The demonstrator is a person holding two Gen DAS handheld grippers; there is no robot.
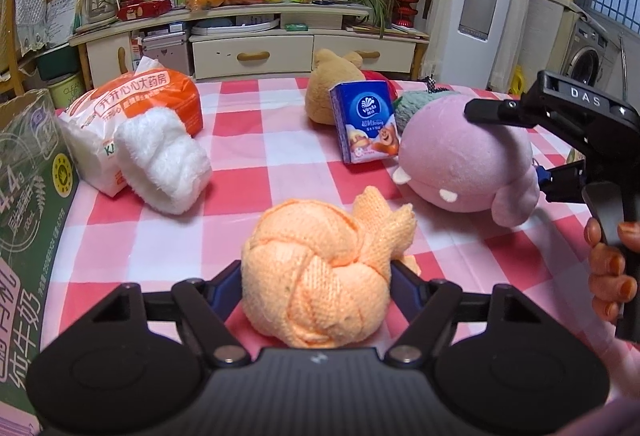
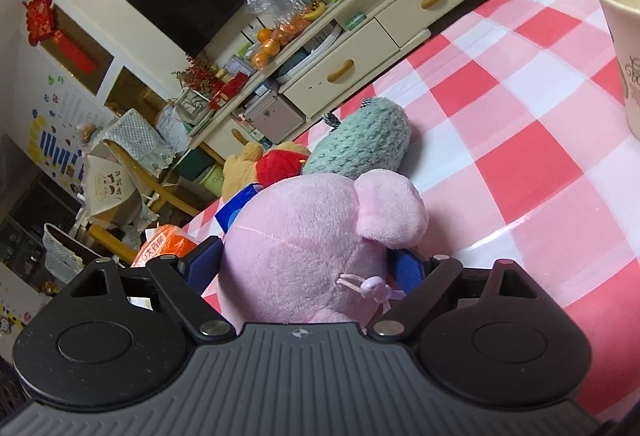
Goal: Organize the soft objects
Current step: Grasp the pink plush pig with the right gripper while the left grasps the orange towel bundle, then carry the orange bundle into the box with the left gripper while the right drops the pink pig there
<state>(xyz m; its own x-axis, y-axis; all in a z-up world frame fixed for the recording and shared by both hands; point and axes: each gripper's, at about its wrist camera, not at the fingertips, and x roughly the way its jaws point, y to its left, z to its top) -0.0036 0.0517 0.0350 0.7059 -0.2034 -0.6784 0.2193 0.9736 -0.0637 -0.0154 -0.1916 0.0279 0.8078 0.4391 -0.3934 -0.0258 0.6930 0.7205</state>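
Between the fingers of the left gripper [image 1: 316, 286] sits a knotted peach knit cloth ball [image 1: 316, 276], resting on the red-and-white checked tablecloth [image 1: 240, 171]; both blue pads lie against its sides, so the jaws are closed on it, and its loose knit tail sticks out past the right finger. Ahead of those fingers and to the left lies a rolled white fluffy towel [image 1: 164, 163], leaning on an orange-and-white pharmacy bag [image 1: 152, 95] just behind it, while a green milk carton box [image 1: 28, 203] stands at the far left edge. Ahead and to the right, a pink round plush [image 1: 460, 155] lies on the cloth, with the right gripper [image 1: 560, 155] reaching onto it from the right; a hand [image 1: 608, 268] with orange-painted nails holds its handle. In the right wrist view the pink round plush [image 2: 304, 248] fills the gap of the right gripper [image 2: 308, 268], its blue pads touching the plush on both sides, so it grips the toy. Just beyond the plush stand a blue tissue pack [image 1: 366, 121] to its left, tilted, and a teal knitted plush [image 2: 360, 143] behind it. Further off sits a tan bear plush [image 1: 324, 87] with a red piece beside it. To the far right of the right fingers a paper cup [image 2: 624, 35] stands on the cloth. Beyond the table edge runs a cream TV cabinet [image 1: 256, 51] crowded with fruit and plants.
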